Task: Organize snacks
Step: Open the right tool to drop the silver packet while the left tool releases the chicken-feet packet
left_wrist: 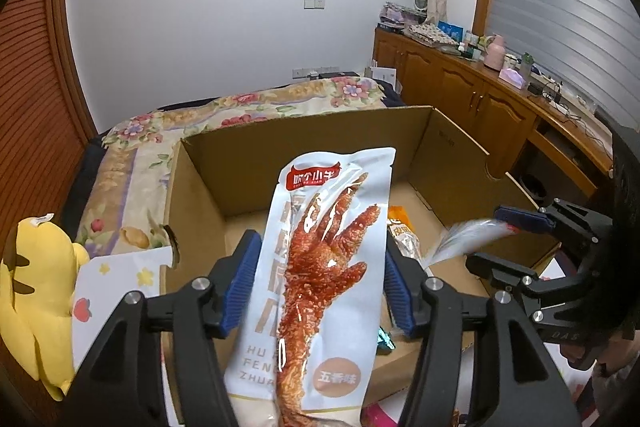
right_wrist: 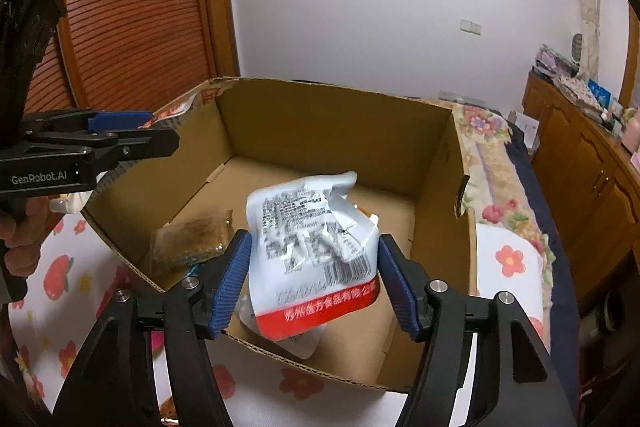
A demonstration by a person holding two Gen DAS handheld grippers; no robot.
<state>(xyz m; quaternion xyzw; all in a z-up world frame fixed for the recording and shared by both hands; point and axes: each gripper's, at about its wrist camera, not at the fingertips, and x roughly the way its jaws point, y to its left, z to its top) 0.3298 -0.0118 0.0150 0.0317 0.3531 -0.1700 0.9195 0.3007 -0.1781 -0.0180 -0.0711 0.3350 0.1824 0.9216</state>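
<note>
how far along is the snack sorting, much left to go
Partly done: a brown snack pack and an orange packet already lie in the cardboard box. In hand: the left gripper holds a chicken-foot packet and the right gripper holds a white packet, both over the box. Left: dropping both; a pink wrapper shows outside the box.

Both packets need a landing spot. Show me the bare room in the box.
The cardboard box floor lies bare along the far wall and toward the far right corner. The near left corner is crowded by the brown snack bag, and an orange packet lies mid-floor. Left tongs grip the chicken-foot packet; right tongs the white packet.
</note>
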